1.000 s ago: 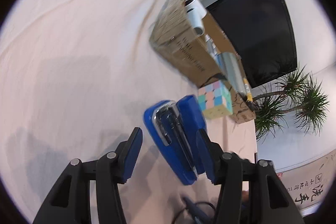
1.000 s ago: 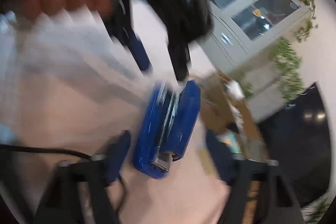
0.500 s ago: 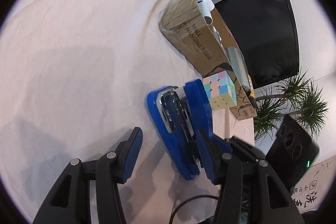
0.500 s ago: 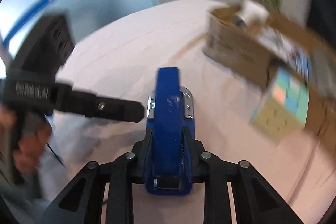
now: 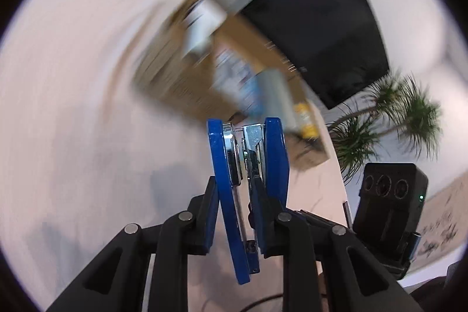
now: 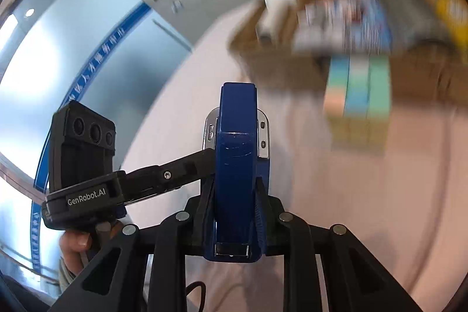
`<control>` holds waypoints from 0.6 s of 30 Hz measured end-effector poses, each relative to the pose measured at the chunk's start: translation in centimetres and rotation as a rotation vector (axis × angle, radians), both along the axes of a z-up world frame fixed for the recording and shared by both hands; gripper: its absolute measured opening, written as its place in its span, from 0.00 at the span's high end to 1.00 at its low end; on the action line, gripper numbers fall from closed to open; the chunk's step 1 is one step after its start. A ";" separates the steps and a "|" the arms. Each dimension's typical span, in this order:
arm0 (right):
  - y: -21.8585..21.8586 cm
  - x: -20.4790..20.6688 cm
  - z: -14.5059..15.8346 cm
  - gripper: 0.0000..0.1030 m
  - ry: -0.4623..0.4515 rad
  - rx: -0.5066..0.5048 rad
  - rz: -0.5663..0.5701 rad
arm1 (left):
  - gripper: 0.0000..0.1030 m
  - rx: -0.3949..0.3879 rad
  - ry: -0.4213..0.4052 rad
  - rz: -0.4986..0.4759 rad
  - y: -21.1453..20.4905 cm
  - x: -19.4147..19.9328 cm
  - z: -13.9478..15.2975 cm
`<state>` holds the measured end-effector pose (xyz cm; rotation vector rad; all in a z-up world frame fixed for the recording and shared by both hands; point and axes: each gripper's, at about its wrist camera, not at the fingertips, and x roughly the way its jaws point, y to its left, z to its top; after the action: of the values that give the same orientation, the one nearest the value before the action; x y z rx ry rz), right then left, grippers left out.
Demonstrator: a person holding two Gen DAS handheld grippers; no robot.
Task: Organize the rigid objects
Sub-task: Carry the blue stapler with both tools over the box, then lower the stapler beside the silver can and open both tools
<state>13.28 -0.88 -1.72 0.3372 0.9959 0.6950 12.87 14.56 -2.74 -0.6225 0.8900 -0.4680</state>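
Left wrist view first: the blue stapler [image 5: 248,165] stands on edge between the fingers, glossy plastic shells on either side with bright chromed metal between them. The left gripper [image 5: 234,212] has just been closing and its blue pads now clamp the stapler's two flat faces, lifted clear of the cloth. Right wrist view shows the same stapler [image 6: 237,154] from its rounded back end, smooth blue plastic over a silvery riveted plate, and the right gripper [image 6: 234,212] has it pinched by the narrow sides, its ribbed pads pressed in. So both grippers hold one stapler at once, the left one reaching in from the left with its matte black camera block visible. Below lies the pale pink tablecloth [image 5: 73,78], soft and lightly wrinkled. Further off, blurred, sits the brown cardboard box [image 6: 280,63], open-topped, with a white cylinder and printed packs inside. Near its front wall stands a pastel puzzle cube [image 6: 359,95], square-tiled. Beyond, a flat black screen [image 5: 321,34] and spiky green plants [image 5: 395,119].
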 end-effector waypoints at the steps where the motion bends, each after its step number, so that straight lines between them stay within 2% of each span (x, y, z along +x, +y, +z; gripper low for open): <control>1: -0.4 1.0 1.8 0.78 -0.048 -0.002 -0.024 | 0.80 0.021 -0.029 -0.015 -0.5 0.9 1.2; 3: -1.4 2.4 4.0 0.78 -0.100 -0.005 -0.066 | 0.80 0.050 -0.089 -0.069 -1.9 4.5 4.3; 6: -3.9 6.3 6.7 0.78 -0.154 -0.032 -0.156 | 0.80 0.067 -0.116 -0.146 -3.9 9.6 6.3; 8: -5.4 8.6 7.4 0.77 -0.150 -0.062 -0.200 | 0.80 0.079 -0.110 -0.202 -5.7 13.6 6.6; 13: -7.8 14.4 5.6 0.77 -0.073 -0.125 -0.291 | 0.79 0.008 -0.004 -0.275 -7.8 20.4 3.3; 16: -7.6 17.1 2.7 0.77 -0.028 -0.163 -0.310 | 0.79 -0.020 0.061 -0.287 -8.3 21.9 0.7; 18: -7.4 17.9 1.2 0.77 -0.002 -0.190 -0.316 | 0.77 0.000 0.083 -0.290 -8.5 22.1 -0.4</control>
<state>31.19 -8.27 -0.54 0.3178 0.9710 0.3116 34.99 6.04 -3.14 -0.5173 1.0650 -0.7070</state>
